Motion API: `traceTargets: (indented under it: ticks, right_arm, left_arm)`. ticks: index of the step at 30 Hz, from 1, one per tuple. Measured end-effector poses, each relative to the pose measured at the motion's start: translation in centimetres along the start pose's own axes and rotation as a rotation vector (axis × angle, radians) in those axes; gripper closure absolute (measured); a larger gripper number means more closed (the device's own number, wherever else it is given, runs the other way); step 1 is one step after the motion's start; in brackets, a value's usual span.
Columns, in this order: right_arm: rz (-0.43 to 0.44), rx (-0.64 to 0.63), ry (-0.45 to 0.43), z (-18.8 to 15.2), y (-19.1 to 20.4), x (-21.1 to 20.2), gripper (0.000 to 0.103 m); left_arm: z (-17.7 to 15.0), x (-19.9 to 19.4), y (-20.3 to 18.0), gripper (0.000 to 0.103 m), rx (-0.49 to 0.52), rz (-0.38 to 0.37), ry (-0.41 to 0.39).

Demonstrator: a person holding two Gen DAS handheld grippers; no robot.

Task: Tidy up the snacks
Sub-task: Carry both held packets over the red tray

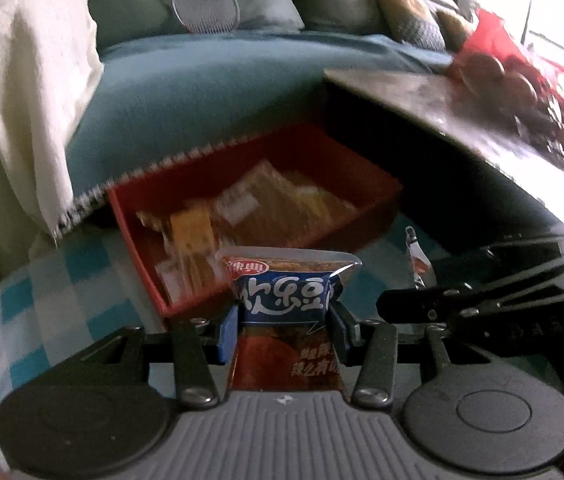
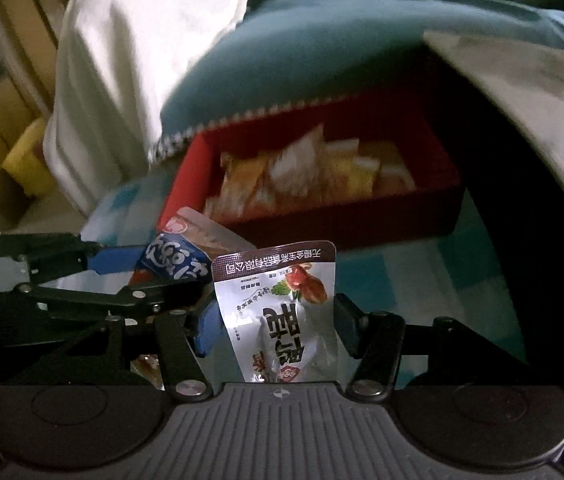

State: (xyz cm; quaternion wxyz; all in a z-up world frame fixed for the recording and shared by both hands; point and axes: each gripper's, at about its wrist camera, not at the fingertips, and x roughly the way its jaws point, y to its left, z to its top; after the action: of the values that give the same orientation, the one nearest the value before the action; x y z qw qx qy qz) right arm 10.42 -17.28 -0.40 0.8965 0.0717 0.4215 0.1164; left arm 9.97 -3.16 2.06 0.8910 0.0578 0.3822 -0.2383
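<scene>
Left gripper (image 1: 285,326) pinching the blue-and-red snack packet (image 1: 288,292), long axis pointing ahead; right gripper (image 2: 275,328) clamped on the silver snack pouch (image 2: 282,312). Red box (image 2: 382,220) of snacks lies dead ahead of both, right seemingly nearer.

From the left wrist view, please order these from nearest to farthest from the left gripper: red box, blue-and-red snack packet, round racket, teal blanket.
1. blue-and-red snack packet: in the left gripper.
2. red box: just ahead.
3. teal blanket: behind the box.
4. round racket: far back, against a cushion.

home living room, teal-covered sofa (image 1: 209,76), cushions (image 1: 406,12), checked rug (image 1: 41,304)
</scene>
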Motion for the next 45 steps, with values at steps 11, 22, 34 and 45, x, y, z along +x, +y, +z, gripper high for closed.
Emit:
traceTargets:
  ticks: [11, 22, 34, 45]
  right_arm:
    - [-0.003, 0.003, -0.094, 5.1, -0.4, 1.2, 0.038]
    - [-0.046, -0.01, -0.111, 8.8, -1.9, 5.4, 0.038]
    - [-0.147, -0.063, -0.051, 9.9, -3.4, 10.2, 0.037]
    - [-0.165, -0.035, -0.083, 9.7, -3.3, 9.1, 0.023]
  left_arm:
    - [4.7, 1.8, 2.1, 0.062, -0.012, 0.075, -0.086]
    - [6.6, 6.3, 3.5, 0.062, -0.008, 0.137, -0.071]
    - [6.4, 10.3, 4.2, 0.058, -0.009, 0.157, -0.004]
    - [6.2, 8.0, 5.0, 0.043, -0.06, 0.203, 0.005]
